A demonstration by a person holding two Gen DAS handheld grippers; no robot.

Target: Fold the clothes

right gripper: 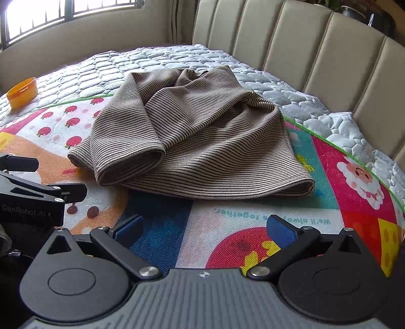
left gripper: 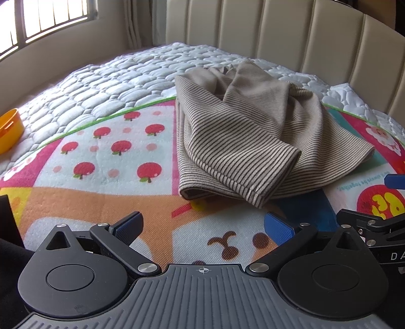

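A beige garment with thin dark stripes [left gripper: 243, 131] lies crumpled on a colourful cartoon mat [left gripper: 101, 157], with one sleeve cuff [left gripper: 255, 194] flopped toward me. My left gripper [left gripper: 203, 225] hovers just short of that cuff, open, with nothing between its blue pads. In the right wrist view the same garment [right gripper: 202, 136] spreads across the mat [right gripper: 354, 202], its hem nearest. My right gripper [right gripper: 206, 227] is open and empty, a little in front of the hem. The left gripper's black body [right gripper: 38, 192] shows at the left edge.
The mat lies on a white quilted mattress [left gripper: 114, 83]. An orange plastic tub [right gripper: 22, 92] sits on the mattress at the far left. A padded beige headboard [right gripper: 316, 50] runs along the back and right. A barred window [left gripper: 38, 20] is at the upper left.
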